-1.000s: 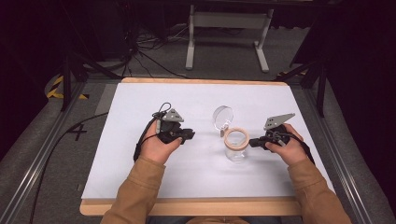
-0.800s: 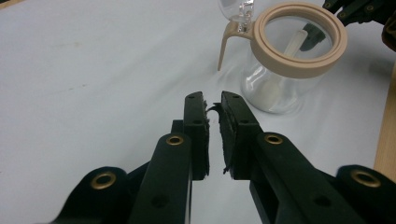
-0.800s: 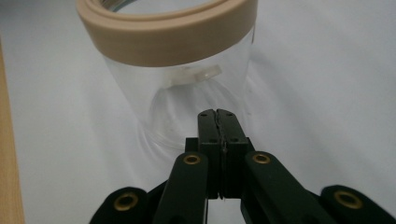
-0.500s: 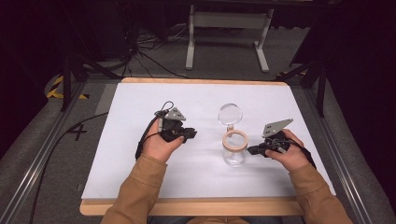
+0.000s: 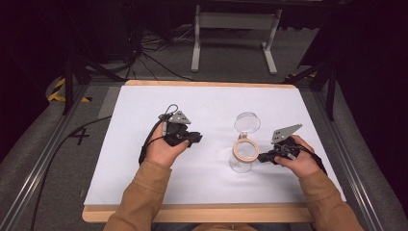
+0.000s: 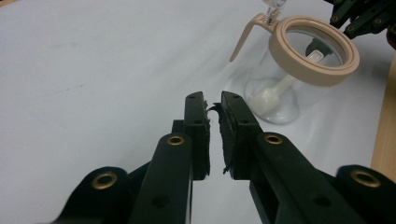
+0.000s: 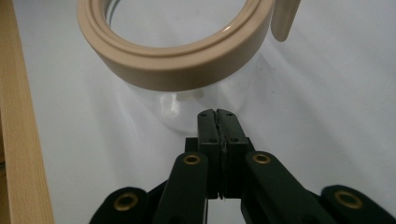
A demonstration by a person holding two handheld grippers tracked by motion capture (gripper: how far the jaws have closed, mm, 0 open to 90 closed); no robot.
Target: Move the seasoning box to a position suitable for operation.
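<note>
White table [image 5: 144,168] (wood-edged) — dark room.

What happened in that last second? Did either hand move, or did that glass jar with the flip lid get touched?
The right gripper drew back a little toward the person and sank lower beside the jar; its fingers are pressed together, holding nothing. The jar's open lid swung slightly to the right. The left gripper and the jar itself stayed where they were on the white table.

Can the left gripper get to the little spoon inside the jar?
Probably yes. The jar stands with its lid flipped open, so the mouth is free, and only bare white table lies between it and the left gripper. The spoon sits deep inside, though, so it must reach in from above.
</note>
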